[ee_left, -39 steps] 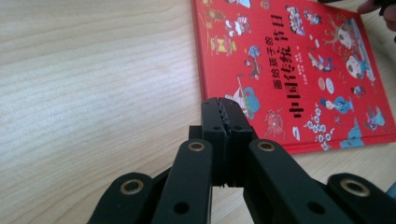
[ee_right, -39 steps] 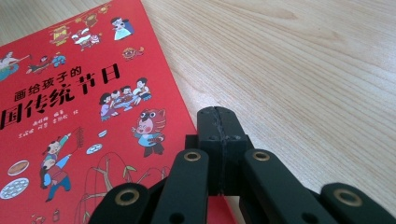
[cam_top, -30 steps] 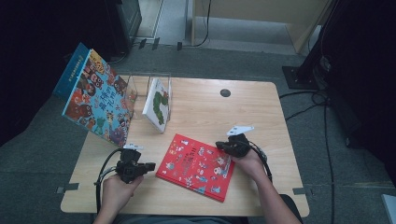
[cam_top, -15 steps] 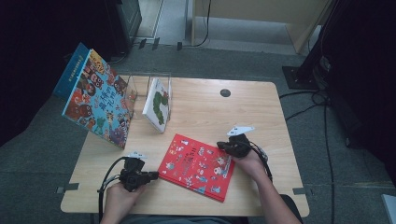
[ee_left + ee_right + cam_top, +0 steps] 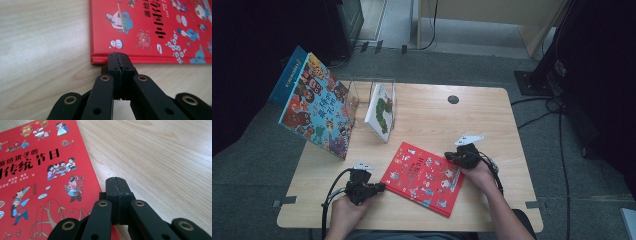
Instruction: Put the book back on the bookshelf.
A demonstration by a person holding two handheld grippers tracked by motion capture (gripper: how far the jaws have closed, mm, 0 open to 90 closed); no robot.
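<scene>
A red picture book lies flat on the wooden table, near the front edge. My left gripper is shut with nothing in it, its tips touching the book's left edge close to the corner. In the left gripper view the shut jaws meet at the tip of my left gripper. My right gripper is shut and empty, low over the table beside the book's right edge. In the right gripper view my right gripper has the red cover just to its left.
A clear acrylic stand at the back left holds a white book with a green caterpillar. A large colourful book leans at the table's left edge, a blue one behind it. A dark hole marks the far side.
My left gripper has slid right along the table until its shut tips reached the red book's left edge. The right gripper and the book have stayed put.
</scene>
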